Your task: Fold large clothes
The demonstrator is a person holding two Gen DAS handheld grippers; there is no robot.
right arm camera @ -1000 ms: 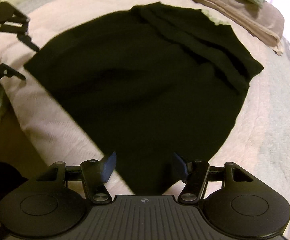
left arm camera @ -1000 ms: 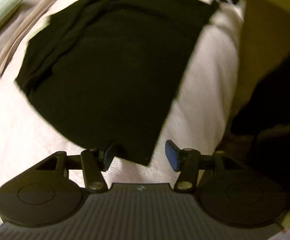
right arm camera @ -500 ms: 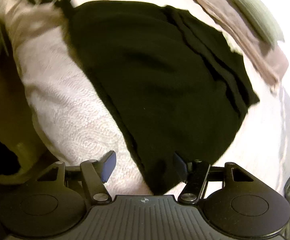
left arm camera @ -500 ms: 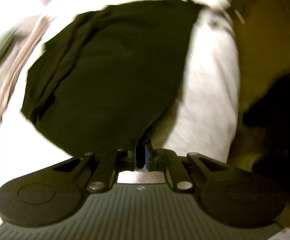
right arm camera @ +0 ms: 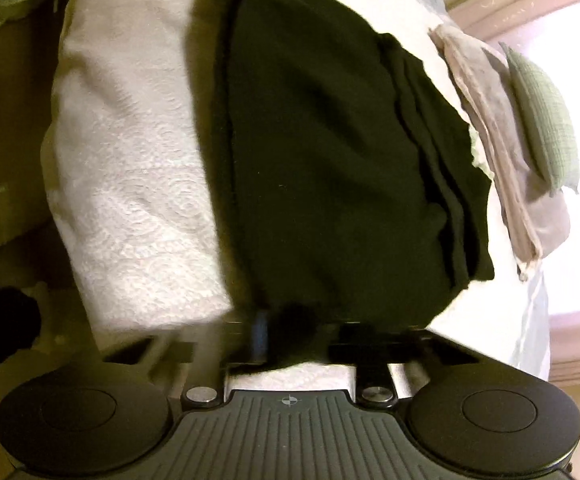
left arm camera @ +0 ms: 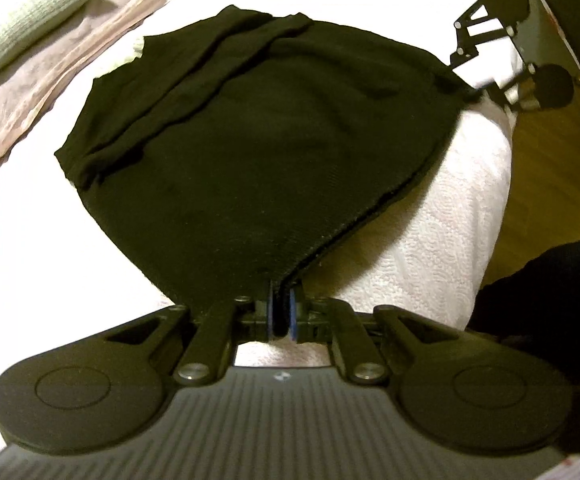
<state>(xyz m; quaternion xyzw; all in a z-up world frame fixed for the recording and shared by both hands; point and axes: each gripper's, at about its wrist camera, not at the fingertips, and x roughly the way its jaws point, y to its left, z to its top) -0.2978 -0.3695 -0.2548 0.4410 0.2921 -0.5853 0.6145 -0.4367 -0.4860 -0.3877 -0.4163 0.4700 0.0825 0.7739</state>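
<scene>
Both tools now clamped on the hem

Since a second ago, left tool [left arm camera: 279, 314] and right tool [right arm camera: 285, 332] have closed – each pinching a near corner of the black garment [left arm camera: 273, 140] on the bed [left arm camera: 430, 248] – likely to fold it

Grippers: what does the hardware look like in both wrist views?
Both are matte black. The left gripper has blue pads on its fingers, linkage arms with silver pivot bolts, two round discs beside a ribbed dark grey body, and a small pale mark. The right gripper matches, its mark a crosshair. No cables or sleeves visible.
</scene>
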